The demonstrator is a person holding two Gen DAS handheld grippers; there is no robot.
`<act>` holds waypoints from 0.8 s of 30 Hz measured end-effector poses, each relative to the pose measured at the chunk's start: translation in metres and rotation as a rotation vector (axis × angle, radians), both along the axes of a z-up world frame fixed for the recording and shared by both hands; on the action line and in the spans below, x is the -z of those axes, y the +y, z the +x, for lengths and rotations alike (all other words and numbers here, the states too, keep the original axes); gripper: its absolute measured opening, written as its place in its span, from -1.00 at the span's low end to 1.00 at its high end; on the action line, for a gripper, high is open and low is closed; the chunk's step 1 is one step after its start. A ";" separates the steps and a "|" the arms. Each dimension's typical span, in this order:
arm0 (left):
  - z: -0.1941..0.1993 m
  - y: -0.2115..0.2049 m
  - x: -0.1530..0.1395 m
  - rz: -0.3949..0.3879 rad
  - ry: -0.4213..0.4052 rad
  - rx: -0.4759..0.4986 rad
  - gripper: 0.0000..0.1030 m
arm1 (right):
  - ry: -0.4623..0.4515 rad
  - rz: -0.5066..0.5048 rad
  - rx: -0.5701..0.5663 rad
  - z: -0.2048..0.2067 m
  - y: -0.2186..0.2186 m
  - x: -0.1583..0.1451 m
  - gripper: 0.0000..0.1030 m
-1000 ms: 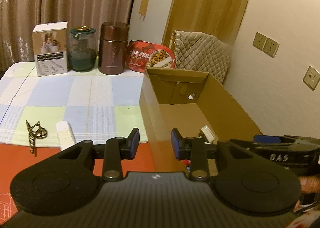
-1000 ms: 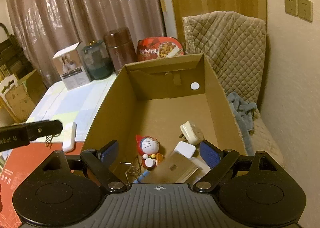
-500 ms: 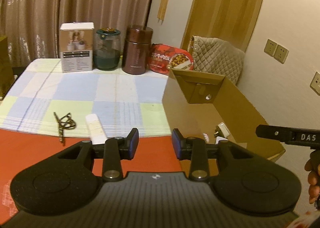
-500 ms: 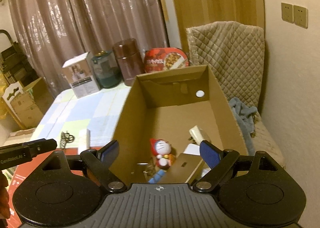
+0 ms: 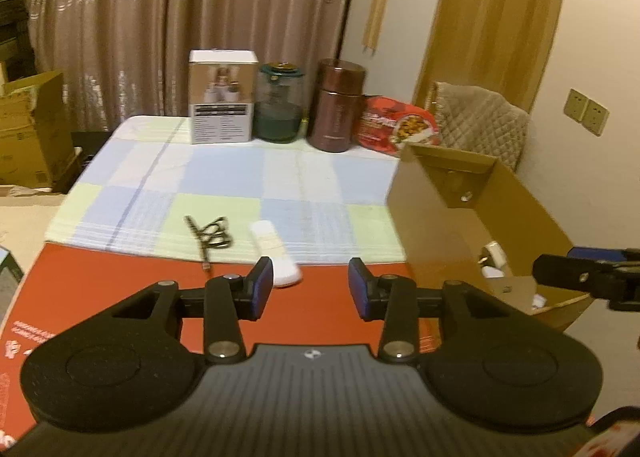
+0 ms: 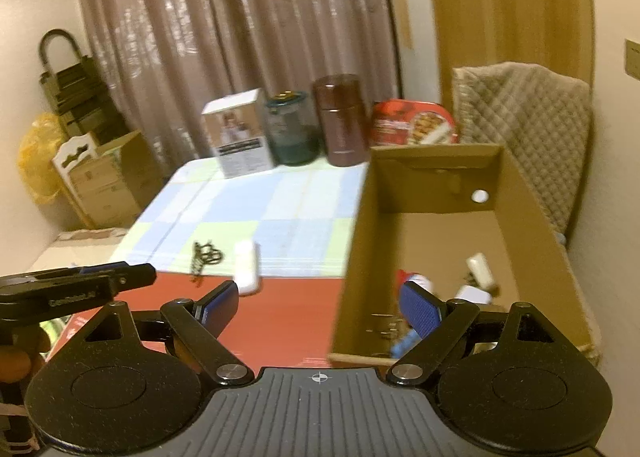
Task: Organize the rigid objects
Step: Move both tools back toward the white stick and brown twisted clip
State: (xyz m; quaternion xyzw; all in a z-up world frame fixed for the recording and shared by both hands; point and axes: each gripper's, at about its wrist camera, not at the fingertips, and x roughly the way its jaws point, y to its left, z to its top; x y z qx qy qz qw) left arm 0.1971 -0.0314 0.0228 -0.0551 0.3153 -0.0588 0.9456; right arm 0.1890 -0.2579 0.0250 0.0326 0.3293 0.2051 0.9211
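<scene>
A white oblong device (image 5: 275, 253) and a dark metal clip (image 5: 211, 235) lie on the checked cloth near its front edge; both also show in the right wrist view, the device (image 6: 246, 267) and the clip (image 6: 206, 255). An open cardboard box (image 5: 472, 213) stands at the right and holds a Doraemon figure (image 6: 412, 281), a white charger (image 6: 480, 269) and other small items. My left gripper (image 5: 311, 288) is open and empty, just short of the white device. My right gripper (image 6: 320, 307) is wide open and empty, over the box's near left corner (image 6: 344, 321).
A white carton (image 5: 222, 97), a green-lidded jar (image 5: 280, 103), a brown canister (image 5: 338, 105) and a red food tray (image 5: 396, 125) line the table's back. A quilted chair (image 6: 528, 129) stands behind the box. Cardboard boxes (image 6: 108, 177) stand on the floor at left.
Both grippers have pulled back and swung left from the box; the table, white device and clip have come into fuller view. The left jaws have opened a little wider.
</scene>
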 end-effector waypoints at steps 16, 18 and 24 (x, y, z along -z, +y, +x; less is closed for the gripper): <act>0.011 0.083 0.039 0.072 0.045 -0.103 -0.07 | -0.024 -0.043 -0.159 0.016 0.092 0.041 0.64; 0.018 0.089 0.046 0.077 0.050 -0.099 -0.07 | -0.022 -0.051 -0.174 0.022 0.102 0.051 0.64; 0.043 0.104 0.071 0.095 0.058 -0.059 -0.07 | 0.006 -0.098 -0.200 0.049 0.131 0.092 0.64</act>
